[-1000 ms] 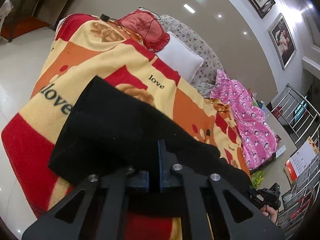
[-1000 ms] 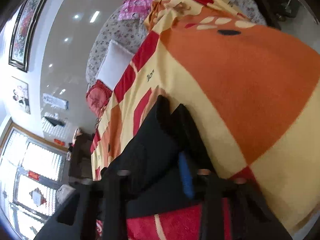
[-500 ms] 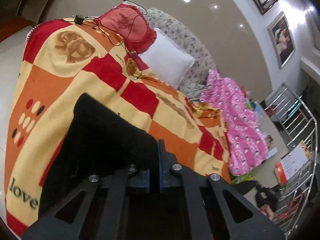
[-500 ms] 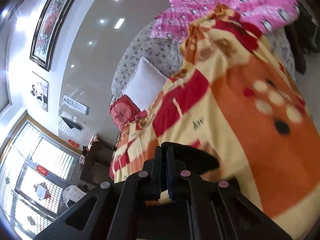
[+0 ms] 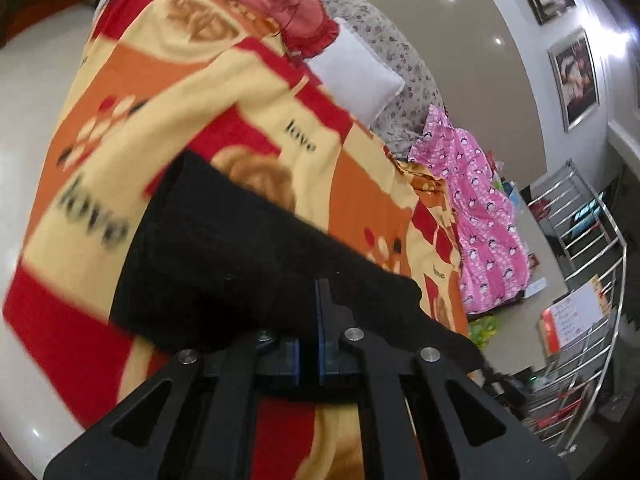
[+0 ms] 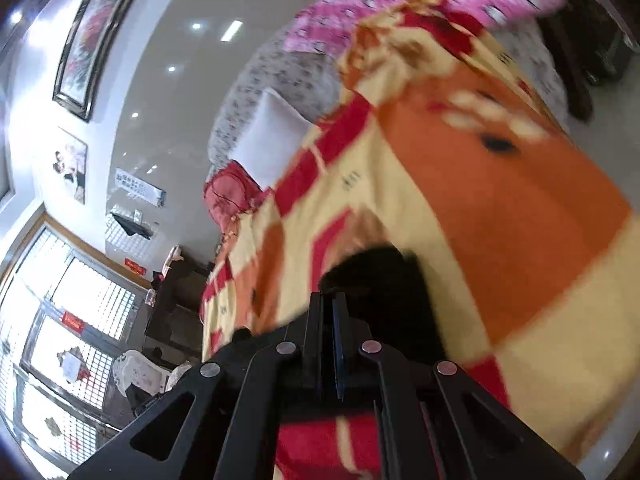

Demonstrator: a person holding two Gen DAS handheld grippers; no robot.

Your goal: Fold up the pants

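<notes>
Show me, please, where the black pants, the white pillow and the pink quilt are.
black pants (image 5: 240, 264), left wrist view, middle of the cloth.
white pillow (image 5: 356, 76), left wrist view, its centre.
pink quilt (image 5: 480, 216), left wrist view, its middle.

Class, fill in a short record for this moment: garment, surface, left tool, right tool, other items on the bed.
garment: black pants, partly lifted off the bed
surface: red, orange and yellow blanket printed "love"
left tool: shut on the pants
right tool: shut on the pants
other items: white pillow, red cushion, pink bedding
</notes>
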